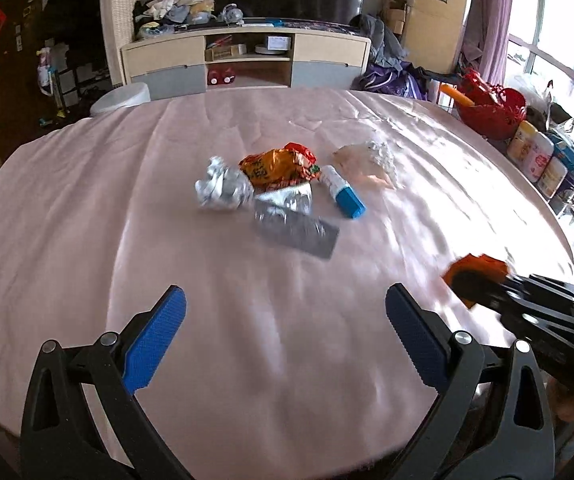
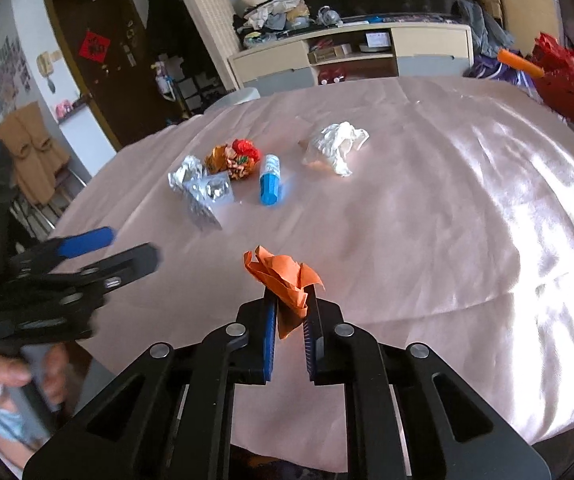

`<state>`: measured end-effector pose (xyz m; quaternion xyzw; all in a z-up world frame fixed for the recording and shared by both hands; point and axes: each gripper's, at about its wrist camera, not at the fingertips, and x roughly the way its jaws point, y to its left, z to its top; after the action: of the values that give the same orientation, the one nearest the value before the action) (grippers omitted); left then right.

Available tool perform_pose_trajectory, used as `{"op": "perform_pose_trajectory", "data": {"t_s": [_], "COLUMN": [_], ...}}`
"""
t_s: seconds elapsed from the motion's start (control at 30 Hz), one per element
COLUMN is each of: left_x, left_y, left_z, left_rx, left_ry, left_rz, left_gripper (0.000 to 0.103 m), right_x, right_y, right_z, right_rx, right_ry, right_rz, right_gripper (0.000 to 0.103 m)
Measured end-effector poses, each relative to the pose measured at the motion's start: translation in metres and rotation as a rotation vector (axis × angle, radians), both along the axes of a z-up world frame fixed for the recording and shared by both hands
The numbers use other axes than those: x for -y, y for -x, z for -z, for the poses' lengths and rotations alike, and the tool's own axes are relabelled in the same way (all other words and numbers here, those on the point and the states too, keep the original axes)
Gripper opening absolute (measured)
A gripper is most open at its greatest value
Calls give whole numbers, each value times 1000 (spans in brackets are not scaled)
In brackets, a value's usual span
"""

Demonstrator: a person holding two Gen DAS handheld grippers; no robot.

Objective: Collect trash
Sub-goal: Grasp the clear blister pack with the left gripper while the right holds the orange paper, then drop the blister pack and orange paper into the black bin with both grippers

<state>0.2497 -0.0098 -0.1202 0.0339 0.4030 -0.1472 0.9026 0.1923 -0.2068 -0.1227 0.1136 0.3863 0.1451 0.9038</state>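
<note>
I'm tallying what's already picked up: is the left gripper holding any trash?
No: the left gripper is open with only pink tablecloth between its blue fingers, while the right gripper clamps the orange paper.

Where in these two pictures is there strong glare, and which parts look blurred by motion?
Left wrist view: window light washes out the pink satin tablecloth at upper right, and the right gripper with its crumpled orange paper is smeared. Right wrist view: glare whitens the cloth's right side, the left gripper is blurred, the orange paper is sharp.
</note>
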Motion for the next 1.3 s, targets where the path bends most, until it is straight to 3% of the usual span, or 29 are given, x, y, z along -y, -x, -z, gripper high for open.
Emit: {"op": "perform_pose_trajectory", "data": {"t_s": [0.27, 0.47, 0.53, 0.6, 0.7, 0.93, 1.13, 1.3], "left_x": [14, 25, 28, 28, 27, 20, 15, 8], "left_y": [-47, -58, -60, -61, -59, -15, 49, 99], "left_z": [17, 23, 25, 24, 23, 9, -4, -9], "left_rx": [-23, -17, -18, -23, -31, -8, 24, 32], "left_ry": [-17, -27, -22, -4, 4, -9, -38, -14], "left_rz": [26, 66, 79, 79, 60, 45, 46, 33], "left_gripper": [95, 94, 87, 63, 59, 59, 59, 59], "right_x": [-2, 2, 4, 7, 11, 16, 13, 5], "right_y": [-5, -11, -11, -9, -2, 25, 61, 87], "right_z": [-3, 1, 2, 2, -1, -18, -34, -40], "right_rx": [30, 17, 11, 8, 10, 47, 82, 93], "right_ry": [21, 17, 12, 9, 9, 2, -1, 11], "right_rz": [-13, -6, 1, 8, 18, 29, 28, 17], "right_gripper": [13, 13, 13, 13, 13, 13, 13, 13]}}
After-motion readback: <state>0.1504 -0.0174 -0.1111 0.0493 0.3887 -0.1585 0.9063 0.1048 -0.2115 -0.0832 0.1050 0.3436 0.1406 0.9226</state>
